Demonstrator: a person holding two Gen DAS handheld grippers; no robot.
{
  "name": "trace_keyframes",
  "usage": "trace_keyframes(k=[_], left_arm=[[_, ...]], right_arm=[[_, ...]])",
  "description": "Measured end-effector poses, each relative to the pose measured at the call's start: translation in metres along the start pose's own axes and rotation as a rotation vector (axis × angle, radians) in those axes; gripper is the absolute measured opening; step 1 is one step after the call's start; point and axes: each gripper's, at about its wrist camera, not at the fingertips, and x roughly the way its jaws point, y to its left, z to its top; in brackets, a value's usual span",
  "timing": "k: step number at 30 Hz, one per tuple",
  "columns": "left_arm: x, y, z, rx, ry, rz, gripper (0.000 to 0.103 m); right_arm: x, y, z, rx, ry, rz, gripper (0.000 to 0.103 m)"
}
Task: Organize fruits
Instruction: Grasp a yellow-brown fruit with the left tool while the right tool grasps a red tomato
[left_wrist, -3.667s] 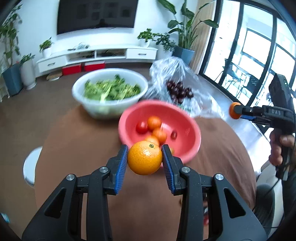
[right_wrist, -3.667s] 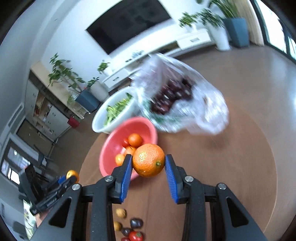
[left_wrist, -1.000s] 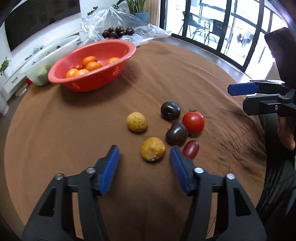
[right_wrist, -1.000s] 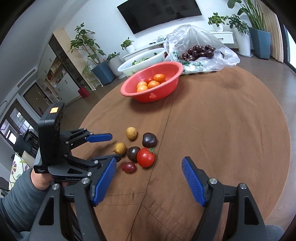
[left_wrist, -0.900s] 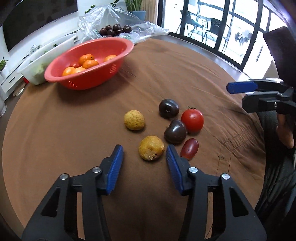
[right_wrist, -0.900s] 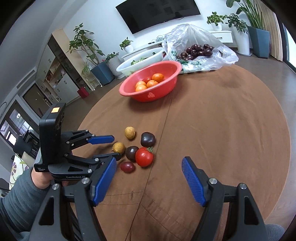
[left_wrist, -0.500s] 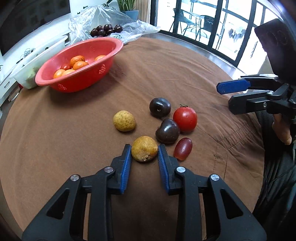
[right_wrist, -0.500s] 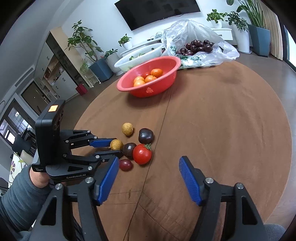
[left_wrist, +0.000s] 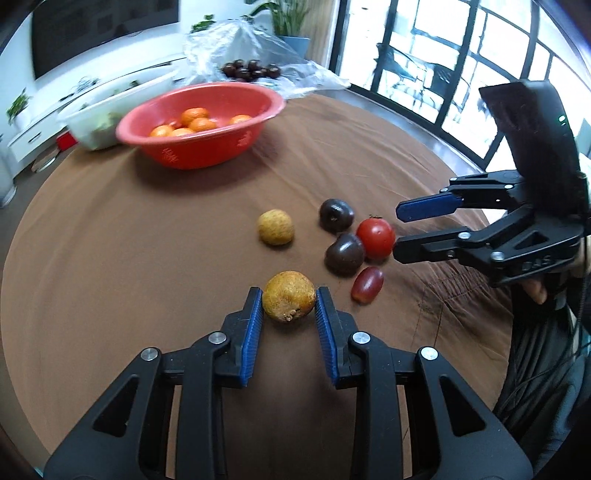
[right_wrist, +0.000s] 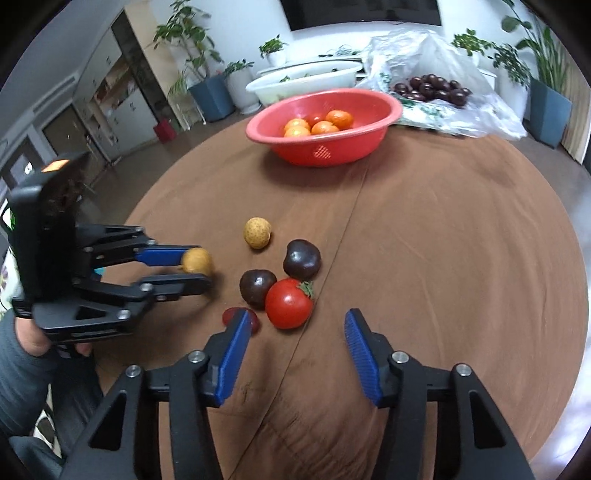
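Meanwhile the red bowl (right_wrist: 325, 147) holds oranges (right_wrist: 324, 127); left gripper (left_wrist: 289, 301) jaws pinch a yellow fruit (left_wrist: 289, 295), right gripper (right_wrist: 295, 345) jaws spread.

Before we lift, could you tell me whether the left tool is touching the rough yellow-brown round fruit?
Touching: the left wrist view shows both blue pads of the left tool pressed against the fruit.

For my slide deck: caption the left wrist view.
Left gripper shut on a rough yellow-brown fruit beside plums and a tomato.
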Motion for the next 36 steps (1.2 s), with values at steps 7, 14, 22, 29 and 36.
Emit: trace_keyframes(k=[7,14,22,29,36], left_arm=[[-0.016,0.011,-0.013,-0.087,-0.021,0.03,0.027],[-0.019,0.012,-0.016,-0.117,-0.029,0.032,0.027],[-0.018,0.013,-0.015,-0.129,-0.029,0.035,0.027],[-0.016,0.014,-0.014,-0.139,-0.027,0.035,0.027],[-0.017,0.014,-0.013,-0.145,-0.026,0.041,0.027]], right_arm=[[0.015,0.002,0.003,-0.053,0.042,-0.016,0.052],[0.021,0.007,0.007,-0.09,0.058,-0.024,0.047],[0.023,0.01,0.007,-0.111,0.062,-0.013,0.036],[0.021,0.013,0.006,-0.108,0.062,-0.019,0.034],[0.012,0.023,0.007,-0.12,0.052,-0.051,0.034]])
